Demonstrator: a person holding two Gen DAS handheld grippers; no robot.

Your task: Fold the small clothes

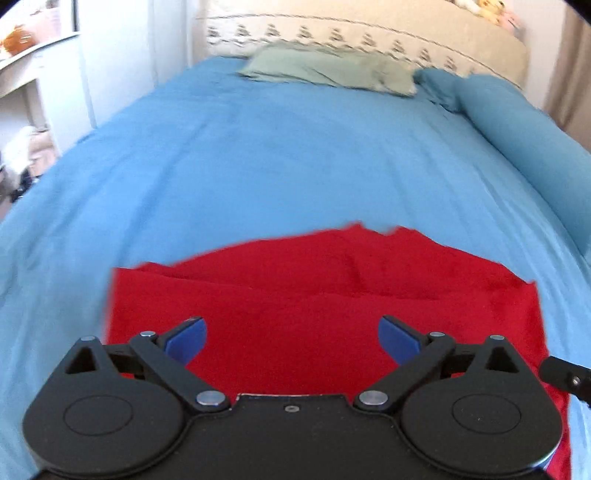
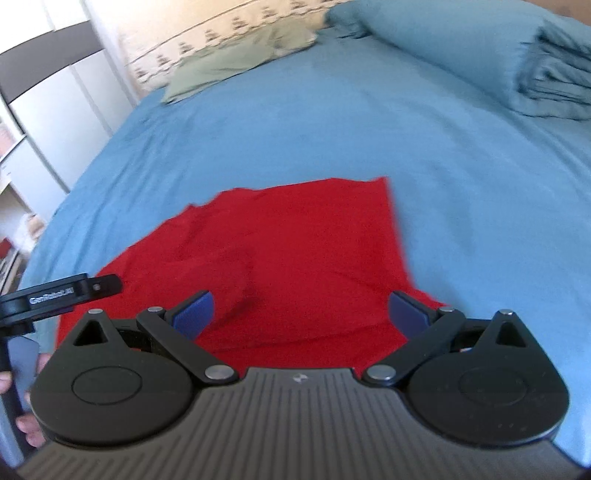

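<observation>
A red garment (image 1: 314, 288) lies partly folded on the blue bed sheet (image 1: 258, 155), with a fold line across its middle. My left gripper (image 1: 291, 338) hovers over its near edge, open and empty, blue pads wide apart. The garment also shows in the right wrist view (image 2: 295, 240), with its right edge straight and its left side rumpled. My right gripper (image 2: 301, 314) is open and empty above the garment's near edge. The left gripper's body (image 2: 55, 293) shows at the left of the right wrist view, held by a hand.
A green pillow (image 1: 328, 68) lies at the head of the bed against a patterned headboard (image 1: 369, 33). A rolled blue duvet (image 2: 461, 51) lies along the right side. White cupboards (image 2: 62, 107) stand to the left of the bed.
</observation>
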